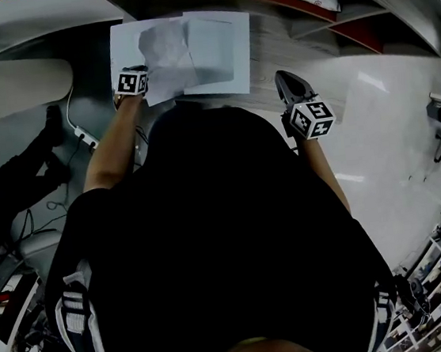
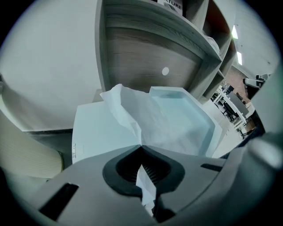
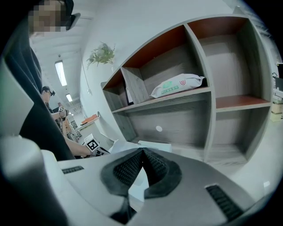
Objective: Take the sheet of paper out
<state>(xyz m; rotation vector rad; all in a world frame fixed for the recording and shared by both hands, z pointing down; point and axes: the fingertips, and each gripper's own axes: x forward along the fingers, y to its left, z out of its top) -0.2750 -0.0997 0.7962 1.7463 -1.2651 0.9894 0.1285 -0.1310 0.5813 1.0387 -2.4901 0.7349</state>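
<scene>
My left gripper is clamped shut on one corner of the sheet of paper, and a sliver of that corner pokes back between the pads. The rest of the sheet lies creased across the open box, partly inside its tray and partly raised above the near rim. My right gripper hangs off to the right of the box, its tips pressed together on nothing, so nothing steadies the box.

That is my worry. The paper looks thin and I hold very little of it, so a sharp pull could tear the corner off or let it slide free. If the far edge of the sheet catches on the box's rim, the box, which looks light, may drag along with it. I judge a slow, even lift away from the box to be safest.
</scene>
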